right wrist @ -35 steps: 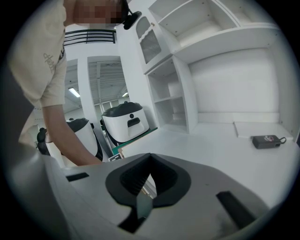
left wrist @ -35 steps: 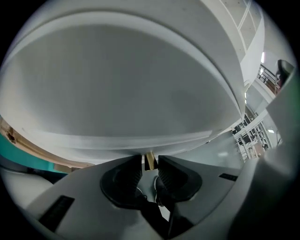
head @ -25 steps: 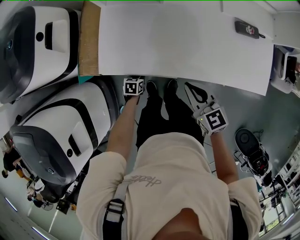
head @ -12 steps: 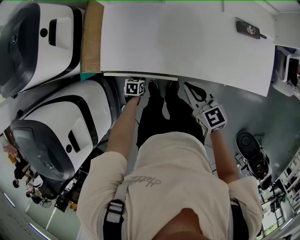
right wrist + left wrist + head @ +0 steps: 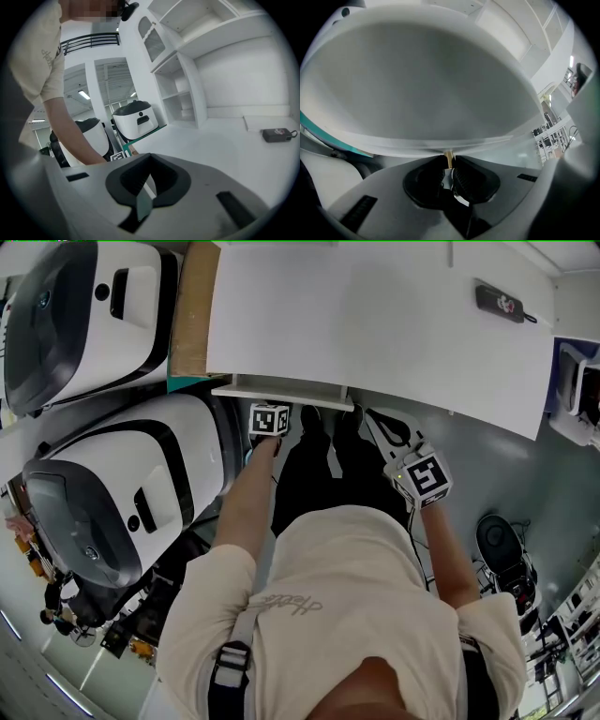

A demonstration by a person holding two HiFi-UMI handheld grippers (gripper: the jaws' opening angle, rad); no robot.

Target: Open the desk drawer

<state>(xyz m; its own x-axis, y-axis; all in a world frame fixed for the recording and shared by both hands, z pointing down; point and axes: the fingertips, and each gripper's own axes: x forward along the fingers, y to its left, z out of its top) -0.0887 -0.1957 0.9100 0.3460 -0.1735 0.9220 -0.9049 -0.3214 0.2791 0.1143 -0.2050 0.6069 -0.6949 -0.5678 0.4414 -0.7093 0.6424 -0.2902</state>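
Note:
The white desk (image 5: 375, 324) fills the top of the head view. Its drawer (image 5: 281, 392) sticks out a little past the desk's near edge. My left gripper (image 5: 270, 418) is at the drawer's front. In the left gripper view its jaws (image 5: 448, 159) are closing, with the small brass knob (image 5: 448, 156) pinched between their tips, below the drawer's white panel (image 5: 431, 93). My right gripper (image 5: 372, 412) hovers to the right, below the desk edge. Its jaws meet at the tips with nothing between them, and in its own view the right gripper (image 5: 146, 183) looks over the desk top.
Two big white and black machines (image 5: 94, 315) (image 5: 112, 484) stand at the left, beside a cardboard panel (image 5: 192, 310). A black device (image 5: 499, 302) lies on the desk's far right. The person's legs and shoes (image 5: 319, 418) are under the desk. A chair base (image 5: 502, 535) stands at the right.
The drawer has slid out from under the desk edge. My left gripper has come back towards the person with the knob. The right gripper shifted only slightly.

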